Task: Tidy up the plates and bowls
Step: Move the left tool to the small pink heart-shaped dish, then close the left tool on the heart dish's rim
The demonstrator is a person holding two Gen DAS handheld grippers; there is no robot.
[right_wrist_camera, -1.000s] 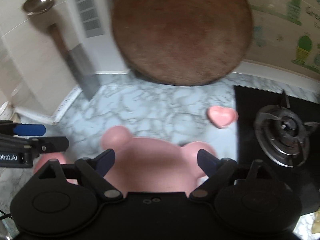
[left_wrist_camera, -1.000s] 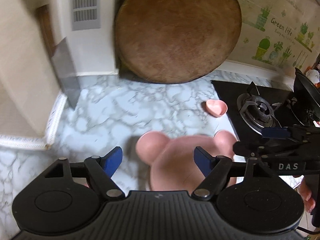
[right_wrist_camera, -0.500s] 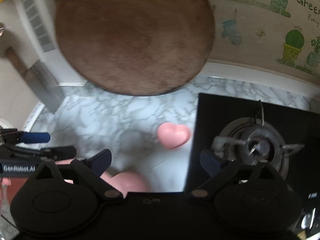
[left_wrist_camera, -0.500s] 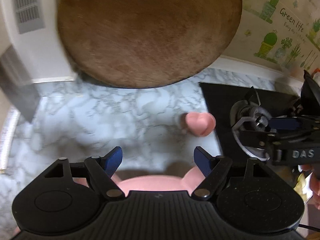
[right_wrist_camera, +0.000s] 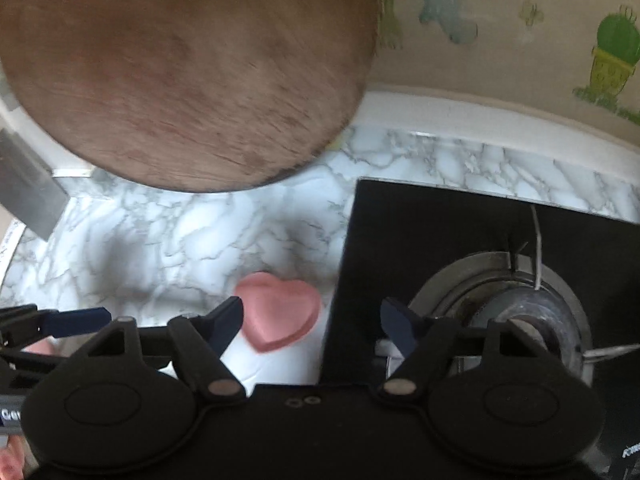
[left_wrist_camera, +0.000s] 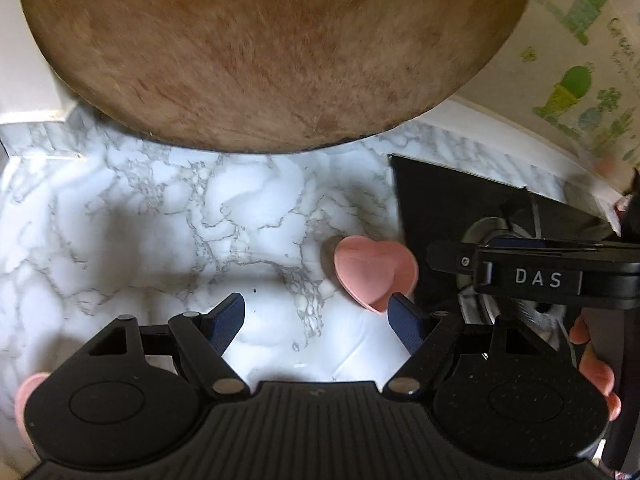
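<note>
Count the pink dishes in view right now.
1 clearly: the heart-shaped pink dish on the marble counter, beside the black stove's left edge, ahead of both open claws. A pink sliver at the left wrist view's bottom-left might be another dish, mostly hidden.

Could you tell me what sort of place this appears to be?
Most likely a home kitchen: a marble-patterned counter adjoins a black gas hob, and a round wooden board leans against the wall.
</note>
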